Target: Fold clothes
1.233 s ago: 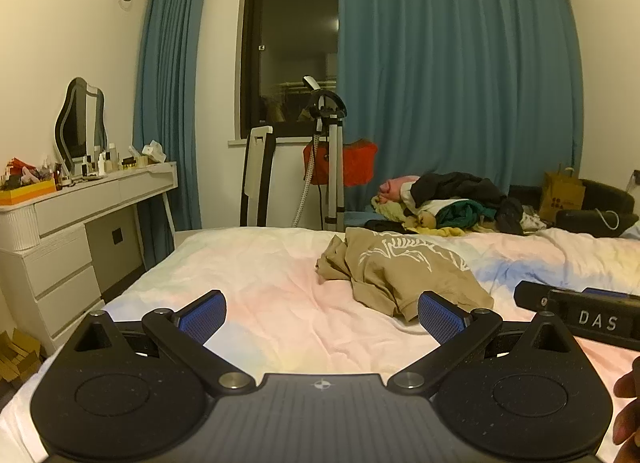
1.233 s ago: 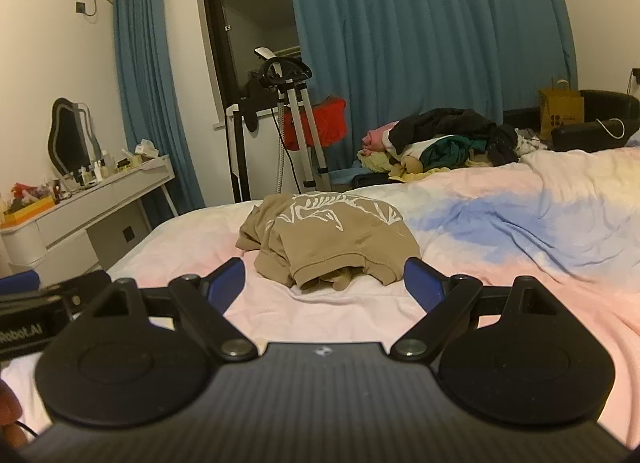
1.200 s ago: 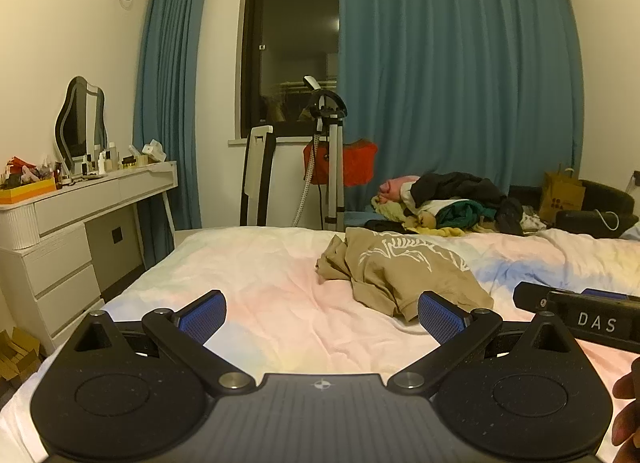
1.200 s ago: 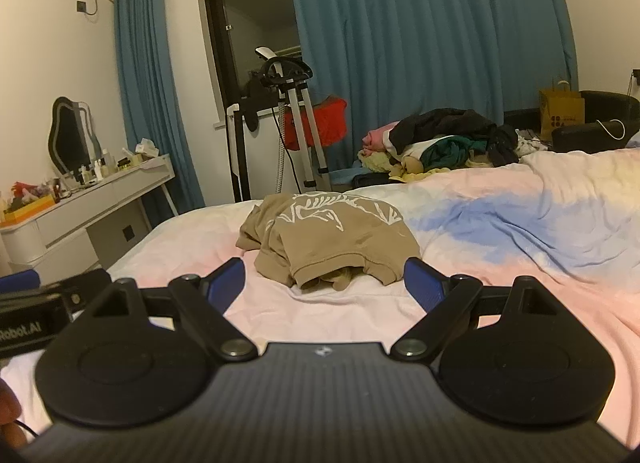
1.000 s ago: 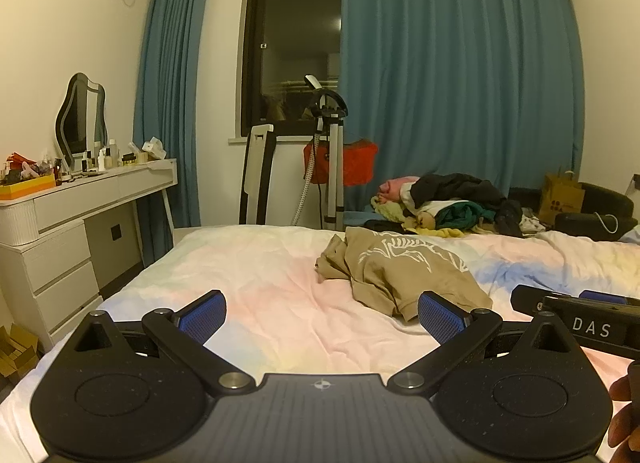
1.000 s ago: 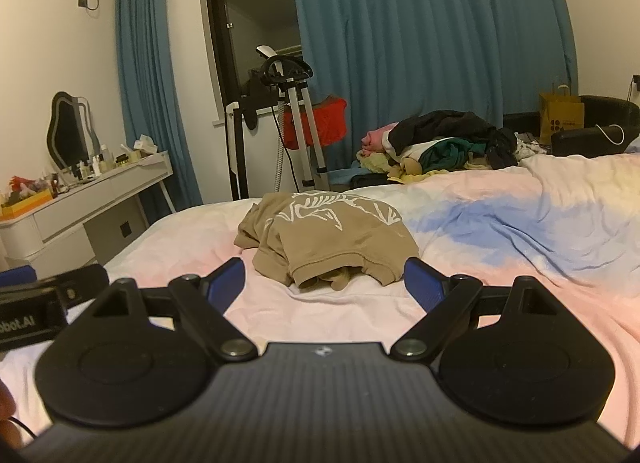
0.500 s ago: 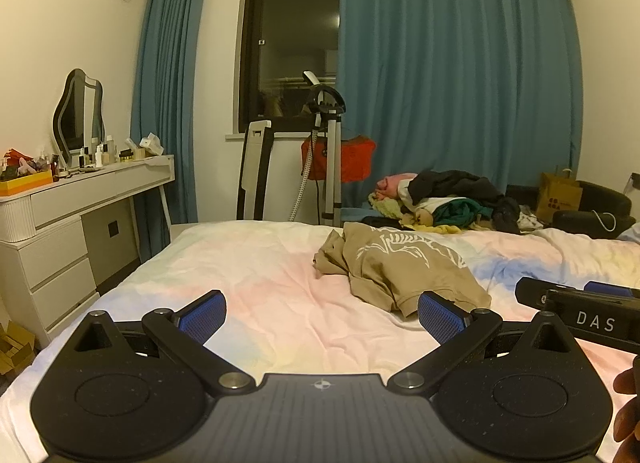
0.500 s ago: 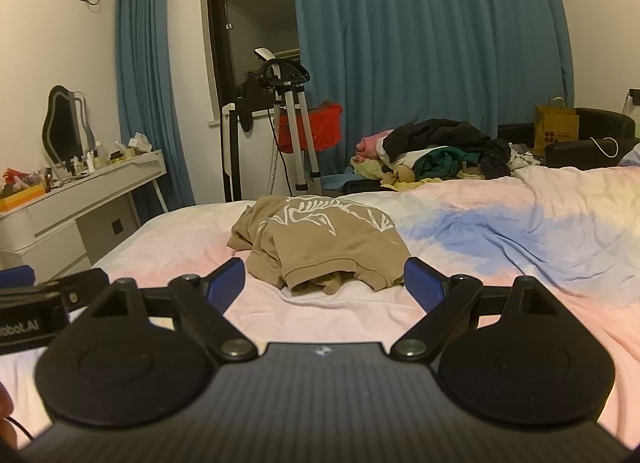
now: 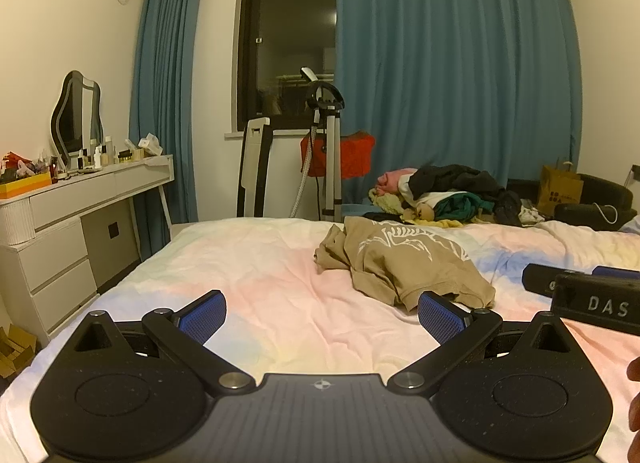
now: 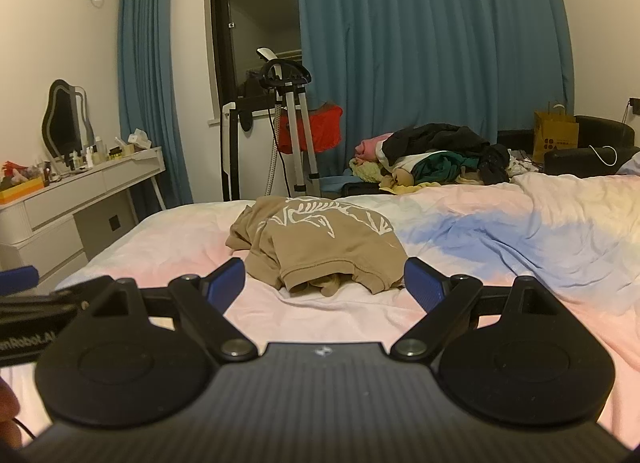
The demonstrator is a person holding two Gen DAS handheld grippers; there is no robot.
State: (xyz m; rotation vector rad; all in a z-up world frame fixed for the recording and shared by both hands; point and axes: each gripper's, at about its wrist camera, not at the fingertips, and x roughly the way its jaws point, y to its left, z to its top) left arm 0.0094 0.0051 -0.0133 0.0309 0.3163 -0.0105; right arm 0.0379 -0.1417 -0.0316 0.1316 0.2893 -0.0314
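A crumpled tan T-shirt with a white skeleton print lies in a heap on the pastel bed sheet; it also shows in the right wrist view. My left gripper is open and empty, low over the sheet, with the shirt ahead and to its right. My right gripper is open and empty, with the shirt's near hem just ahead between its fingers. Each gripper shows at the edge of the other's view.
A pile of mixed clothes lies at the bed's far edge. A white dresser with a mirror stands at the left. A garment steamer stand and blue curtains are behind the bed. A yellow paper bag is at the far right.
Both grippers have moved a little forward toward the tan shirt, which looks slightly larger and lower in the views. Both stay open.
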